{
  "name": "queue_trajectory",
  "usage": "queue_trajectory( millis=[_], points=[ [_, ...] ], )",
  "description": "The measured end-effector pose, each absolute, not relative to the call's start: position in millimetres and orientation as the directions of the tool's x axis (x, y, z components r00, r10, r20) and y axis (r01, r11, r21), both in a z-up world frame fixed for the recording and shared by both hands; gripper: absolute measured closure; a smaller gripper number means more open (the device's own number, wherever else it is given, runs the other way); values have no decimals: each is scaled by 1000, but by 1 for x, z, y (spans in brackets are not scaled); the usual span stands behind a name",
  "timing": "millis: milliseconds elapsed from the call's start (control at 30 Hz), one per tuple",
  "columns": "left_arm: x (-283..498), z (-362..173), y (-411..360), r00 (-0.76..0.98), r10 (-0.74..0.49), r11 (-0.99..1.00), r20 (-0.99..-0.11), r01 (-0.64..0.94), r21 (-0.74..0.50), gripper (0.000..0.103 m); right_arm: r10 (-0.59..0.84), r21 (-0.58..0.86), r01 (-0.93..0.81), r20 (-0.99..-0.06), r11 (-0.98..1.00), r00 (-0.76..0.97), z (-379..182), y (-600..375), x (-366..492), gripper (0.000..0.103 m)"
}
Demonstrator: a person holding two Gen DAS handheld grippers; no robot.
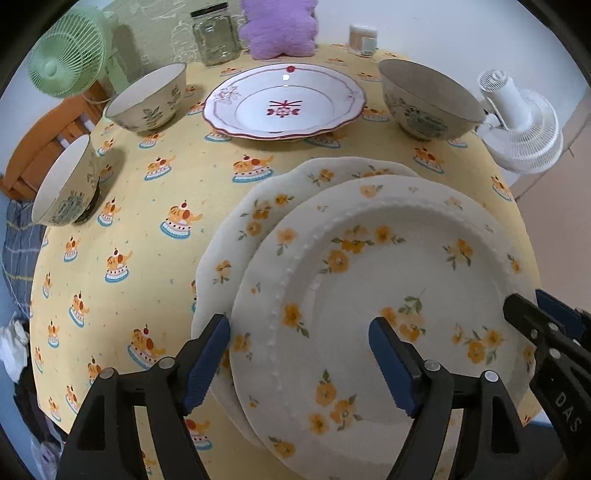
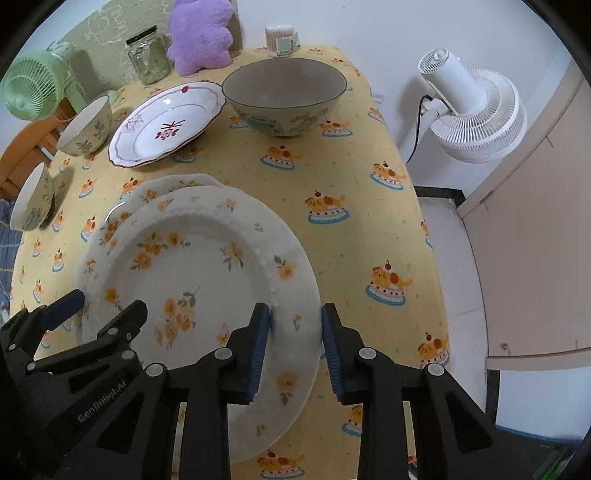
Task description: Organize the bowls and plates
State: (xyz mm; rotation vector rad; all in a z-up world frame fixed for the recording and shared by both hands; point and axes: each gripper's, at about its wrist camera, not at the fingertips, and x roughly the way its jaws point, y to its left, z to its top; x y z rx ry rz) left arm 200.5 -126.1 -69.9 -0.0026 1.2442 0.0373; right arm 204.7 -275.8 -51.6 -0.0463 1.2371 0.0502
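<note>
Right gripper (image 2: 294,347) is clamped on the near right rim of the top flowered plate (image 2: 207,295), one pad over the rim, the other outside it. Left gripper (image 1: 299,363) has its jaws apart, straddling the same plate's left side, pads not pressing on anything. That plate sits off-centre on a second flowered plate (image 1: 258,206), which peeks out at the far left.

Step in hand looks like stacking the plates: top one laid on, not squared up. Next move probably calls for nudging or lifting it by the right-hand grip to line it up with the lower plate, left gripper steadying.

Further out on the counter (image 2: 351,229), under a yellow cake-print cloth: a red-trimmed plate (image 1: 282,101), a big bowl (image 2: 284,98) far right, two smaller bowls (image 1: 149,98) on the left edge, none stacked yet. Back row: glass jar (image 1: 216,35), purple plush (image 1: 279,27), small tub (image 1: 364,38). Green fan (image 1: 66,55) left, white fan (image 2: 476,110) right beside the counter, pale floor below.
</note>
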Motion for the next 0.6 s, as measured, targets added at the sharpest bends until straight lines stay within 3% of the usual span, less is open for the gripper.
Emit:
queue_trajectory(
  millis=[600],
  points=[
    [202, -64, -115, 345, 33, 998, -938, -69, 10, 20, 2, -41, -122, -944, 992, 329, -59, -260, 228, 70]
  ],
)
